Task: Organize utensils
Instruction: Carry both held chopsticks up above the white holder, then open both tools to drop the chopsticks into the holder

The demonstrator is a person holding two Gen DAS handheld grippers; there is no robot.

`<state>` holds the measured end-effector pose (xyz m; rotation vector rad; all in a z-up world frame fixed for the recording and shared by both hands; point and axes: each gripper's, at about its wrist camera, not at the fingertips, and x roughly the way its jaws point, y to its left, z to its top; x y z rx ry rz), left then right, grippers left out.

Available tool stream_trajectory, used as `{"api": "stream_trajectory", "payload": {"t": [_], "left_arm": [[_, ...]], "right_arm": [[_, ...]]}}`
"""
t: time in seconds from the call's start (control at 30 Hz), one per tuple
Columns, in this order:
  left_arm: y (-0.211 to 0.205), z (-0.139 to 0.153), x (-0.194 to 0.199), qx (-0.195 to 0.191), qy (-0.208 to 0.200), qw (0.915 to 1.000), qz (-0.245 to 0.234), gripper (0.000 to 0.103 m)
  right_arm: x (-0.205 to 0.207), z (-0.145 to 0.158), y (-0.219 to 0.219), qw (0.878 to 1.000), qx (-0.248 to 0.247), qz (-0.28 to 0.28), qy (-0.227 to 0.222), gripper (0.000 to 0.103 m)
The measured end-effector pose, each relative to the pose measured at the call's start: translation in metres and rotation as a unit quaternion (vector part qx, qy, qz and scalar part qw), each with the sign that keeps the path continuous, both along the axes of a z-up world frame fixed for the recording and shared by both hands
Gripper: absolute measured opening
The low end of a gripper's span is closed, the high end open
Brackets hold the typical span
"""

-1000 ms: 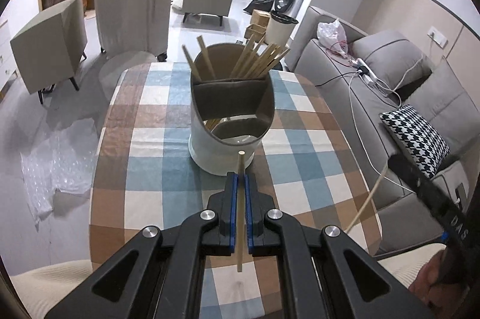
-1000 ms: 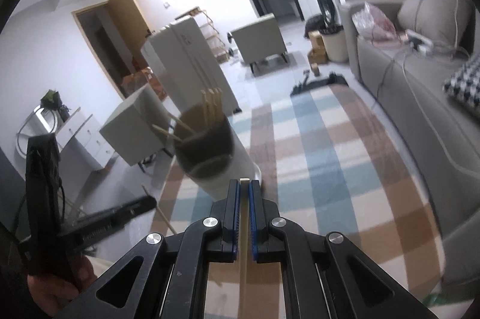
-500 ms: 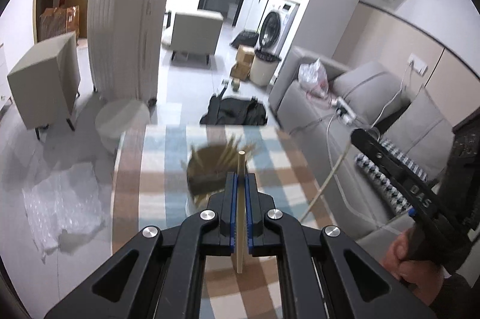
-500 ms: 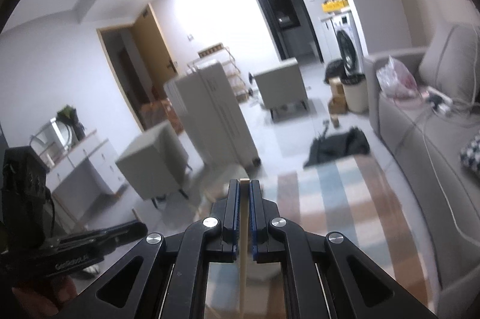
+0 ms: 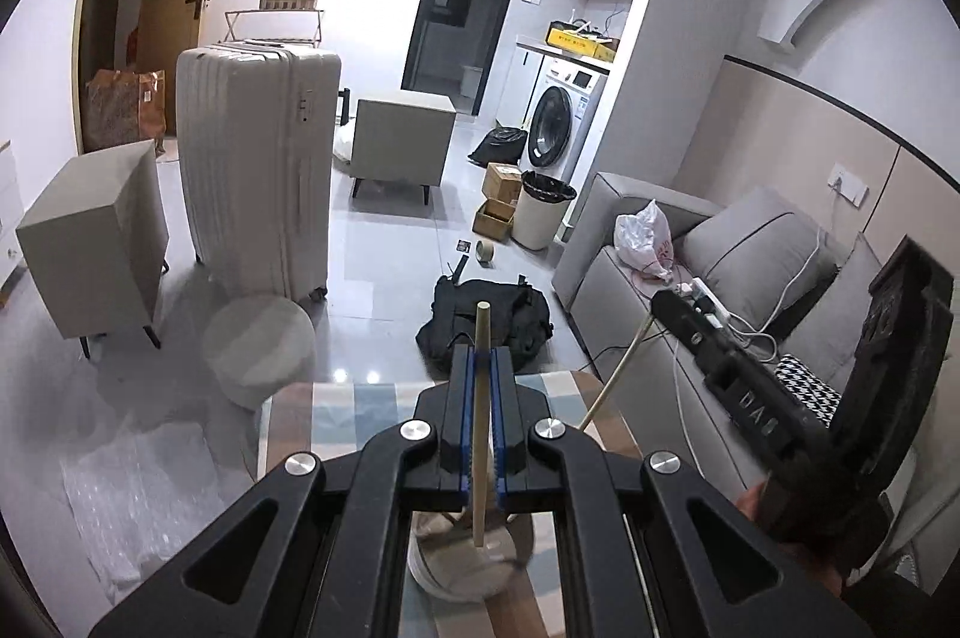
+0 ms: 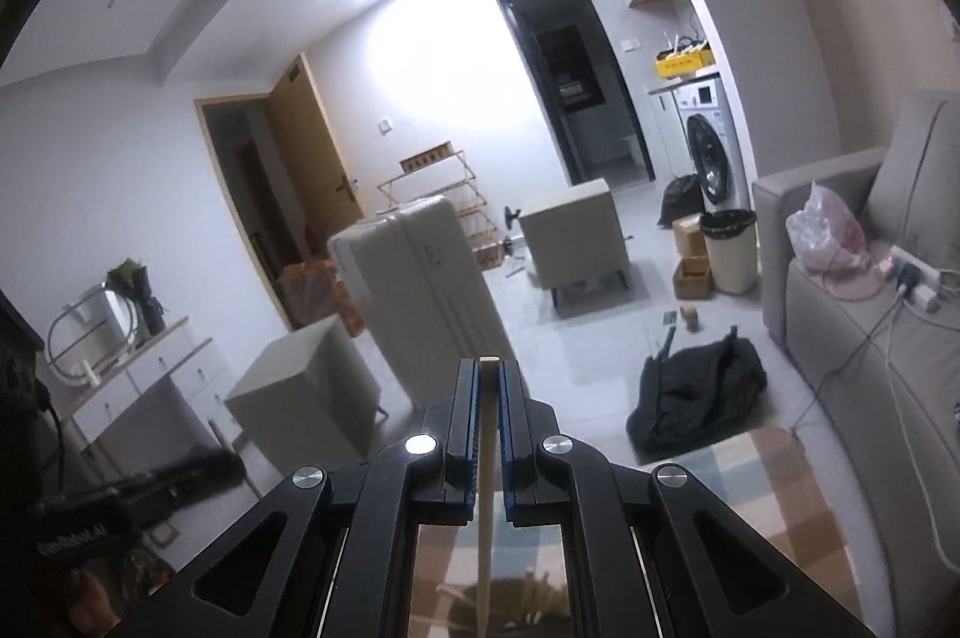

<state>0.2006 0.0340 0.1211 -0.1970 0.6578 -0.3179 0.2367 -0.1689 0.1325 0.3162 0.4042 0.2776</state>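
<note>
The left claw is clamped on a pale wooden chopstick, which stands between the blue pads and pokes out past the tips. Under that claw, at the near edge of the view, sits a white utensil holder on the checked bench; only its rim and wall show, so its contents cannot be made out. To the right in the same view the right claw comes in from the side, gripping a second chopstick that slants down toward the bench. From the right wrist view that claw is closed on its chopstick, the square end just clear of the tips. Far off on the floor lie a black bag and a pale suitcase; a grey sofa runs along the right.
</note>
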Motion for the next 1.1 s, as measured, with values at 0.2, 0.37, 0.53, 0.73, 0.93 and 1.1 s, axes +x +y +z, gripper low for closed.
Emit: {"api": "stream_trajectory", "payload": {"t": [0.2, 0.37, 0.53, 0.73, 0.93, 1.1], "left_arm": [[-0.001, -0.026, 0.02, -0.003, 0.019, 0.9998, 0.008, 0.001], [-0.004, -0.041, 0.027, -0.005, 0.024, 0.9996, 0.013, 0.001], [-0.008, -0.047, 0.026, 0.005, 0.009, 0.9999, 0.008, 0.001], [-0.008, -0.056, 0.025, 0.009, 0.019, 0.9998, 0.003, 0.001], [-0.008, -0.068, 0.025, 0.018, 0.042, 0.999, 0.002, 0.001], [-0.011, -0.076, 0.021, 0.025, 0.057, 0.998, -0.006, 0.001]], "right_arm": [[0.024, -0.031, 0.008, 1.0, -0.008, 0.006, 0.02, 0.005], [0.034, -0.057, 0.01, 0.999, -0.005, 0.011, 0.037, 0.005], [0.039, -0.068, 0.012, 0.999, -0.013, 0.015, 0.042, 0.005], [0.034, -0.076, 0.016, 0.998, -0.022, 0.032, 0.051, 0.005], [0.023, -0.086, 0.015, 0.996, -0.036, 0.049, 0.063, 0.005], [0.014, -0.098, 0.013, 0.994, -0.044, 0.06, 0.082, 0.005]]}}
